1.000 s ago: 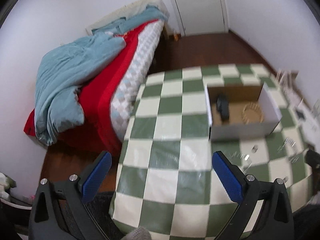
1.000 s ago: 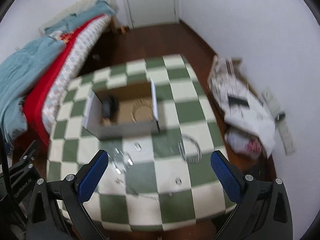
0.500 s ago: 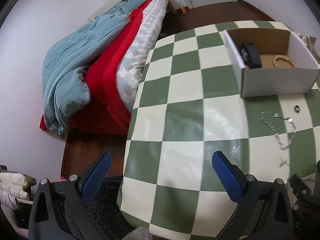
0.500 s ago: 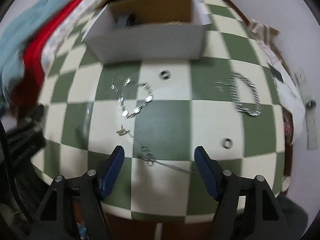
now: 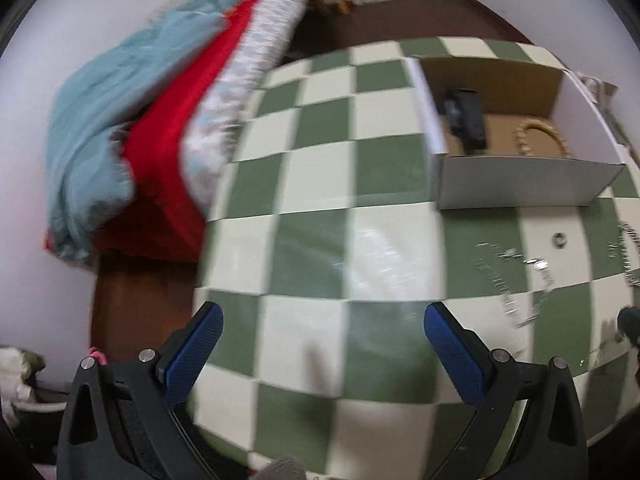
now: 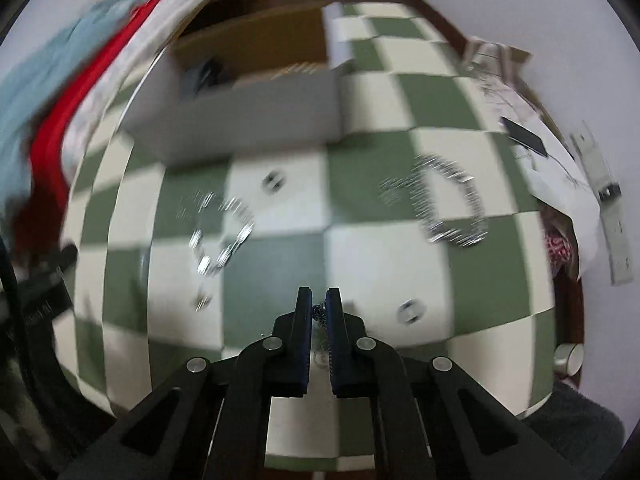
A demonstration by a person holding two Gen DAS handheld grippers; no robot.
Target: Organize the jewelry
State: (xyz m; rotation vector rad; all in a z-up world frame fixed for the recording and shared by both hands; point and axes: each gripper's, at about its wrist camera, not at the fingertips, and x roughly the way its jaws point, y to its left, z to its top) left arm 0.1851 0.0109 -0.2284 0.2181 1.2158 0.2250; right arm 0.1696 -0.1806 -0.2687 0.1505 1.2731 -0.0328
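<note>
Right claw (image 6: 318,303) of mine clamped on thin chain (image 6: 319,314) over checkered desk (image 6: 380,264); left claw (image 5: 322,330) wide apart.

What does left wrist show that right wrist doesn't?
Left wrist only: the left tongs open over the checkered table, and the beads clear in the box.

Right wrist only: the right tongs shut on a thin chain, a thick bracelet, and a second ring near the tongs.

Both: table, box, black item, charm chain, ring near the box.
</note>
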